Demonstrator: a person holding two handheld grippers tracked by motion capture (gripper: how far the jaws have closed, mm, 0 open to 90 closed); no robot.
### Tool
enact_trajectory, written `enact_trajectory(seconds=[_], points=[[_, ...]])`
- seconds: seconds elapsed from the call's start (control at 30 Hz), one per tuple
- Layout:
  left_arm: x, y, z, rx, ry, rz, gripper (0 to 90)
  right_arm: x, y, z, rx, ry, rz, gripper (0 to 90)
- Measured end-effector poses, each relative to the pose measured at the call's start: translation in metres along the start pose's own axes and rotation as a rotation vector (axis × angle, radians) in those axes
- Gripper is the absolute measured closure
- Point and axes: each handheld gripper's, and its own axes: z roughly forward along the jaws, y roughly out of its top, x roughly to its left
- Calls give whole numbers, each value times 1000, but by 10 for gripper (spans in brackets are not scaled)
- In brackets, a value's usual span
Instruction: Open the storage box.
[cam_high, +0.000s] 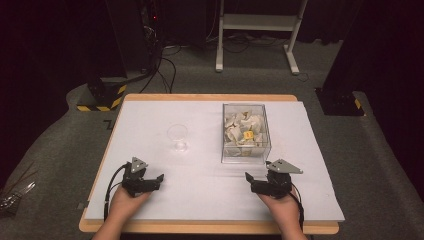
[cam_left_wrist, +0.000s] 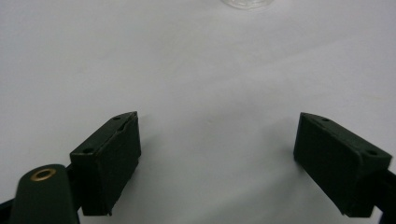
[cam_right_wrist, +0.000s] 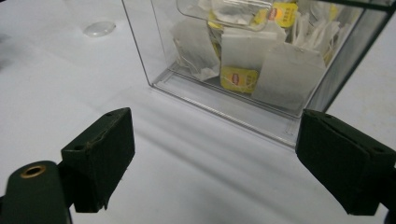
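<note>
We are holding both grippers low on the tabletop (cam_high: 200, 195), fingers spread wide and gripping nothing. The right gripper (cam_high: 257, 182) is facing the clear box (cam_high: 245, 132) of tea bags (cam_right_wrist: 238, 77) just ahead; we are judging it best to enter from above and pinch one bag.

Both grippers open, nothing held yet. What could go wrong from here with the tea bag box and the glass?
1. The clear box has thin see-through walls; the right gripper might knock it instead of reaching in.
2. Tea bags lie piled; tags and strings may drag neighbours out.
3. The clear glass is hard to see; the left gripper might tip it.
</note>
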Motion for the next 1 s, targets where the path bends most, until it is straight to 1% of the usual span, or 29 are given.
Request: enact_trajectory(seconds=[0.03,0.07,0.17,0.3,0.43,0.5,0.57,0.67,0.7,0.83,1.0], points=[[0,0,0,0,0,0,151,0,1,0,-2,-3,-8,123],[0,0,0,0,1,1,151,1,2,1,0,6,-9,130],[0,0,0,0,1,2,151,2,6,4,26,24,-20,143],[0,0,0,0,-1,0,151,3,11,9,34,41,-8,165],[0,0,0,1,-1,0,151,6,16,14,33,27,3,155],[0,0,0,0,-1,1,151,6,19,17,30,36,11,154],[0,0,0,0,0,0,151,6,23,20,29,34,17,151],[0,0,0,0,-1,1,150,6,26,21,9,18,11,157],[0,0,0,0,-1,1,151,6,28,21,1,18,18,161],[0,0,0,0,-1,1,150,6,31,22,-19,6,21,170],[0,0,0,0,0,2,150,6,32,26,-21,-1,26,179]])
